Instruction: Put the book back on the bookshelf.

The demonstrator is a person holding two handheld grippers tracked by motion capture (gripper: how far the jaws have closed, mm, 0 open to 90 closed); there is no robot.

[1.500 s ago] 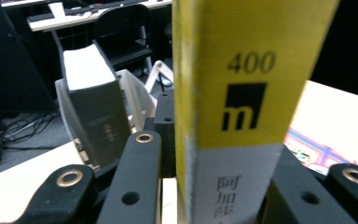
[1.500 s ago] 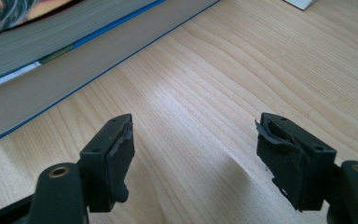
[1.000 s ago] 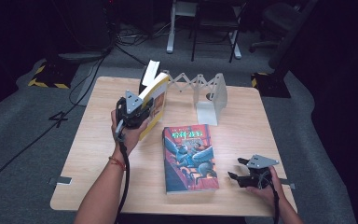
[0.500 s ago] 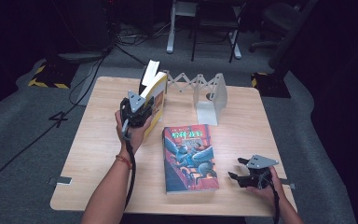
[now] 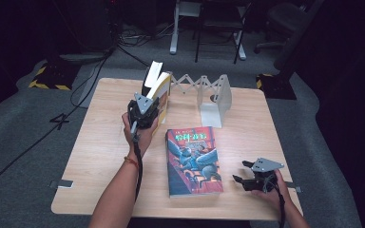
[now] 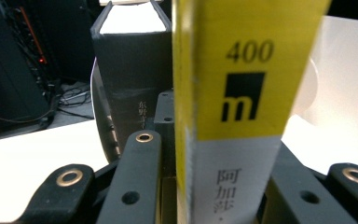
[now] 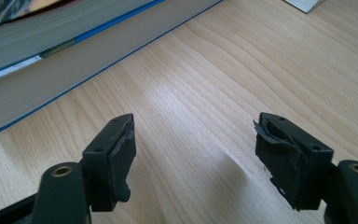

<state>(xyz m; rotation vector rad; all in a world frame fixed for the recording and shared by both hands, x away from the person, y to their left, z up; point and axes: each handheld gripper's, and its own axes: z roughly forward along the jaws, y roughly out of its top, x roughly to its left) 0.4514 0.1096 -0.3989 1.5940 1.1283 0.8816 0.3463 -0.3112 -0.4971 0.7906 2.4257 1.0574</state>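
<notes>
My left gripper (image 5: 148,108) is shut on a book with a yellow and white spine (image 5: 162,89), held upright at the left end of a white accordion book rack (image 5: 214,97). In the left gripper view the jaws of the left gripper (image 6: 209,156) clamp both sides of that spine (image 6: 235,93), and a dark book (image 6: 130,70) stands upright just behind it. A blue illustrated book (image 5: 192,159) lies flat in the middle of the table. My right gripper (image 5: 240,172) rests open near the front right edge, beside that book's page edge (image 7: 51,42), with nothing between the jaws of the right gripper (image 7: 193,140).
The wooden table (image 5: 100,156) has bare room on its left side and front right. The rack's white end plate (image 6: 335,84) stands to the right of the held book. Cables and chair legs (image 5: 209,33) lie on the floor beyond the far edge.
My left hand has carried the yellow book a little to the right and down, closer to the rack. The right gripper has stayed where it was.
</notes>
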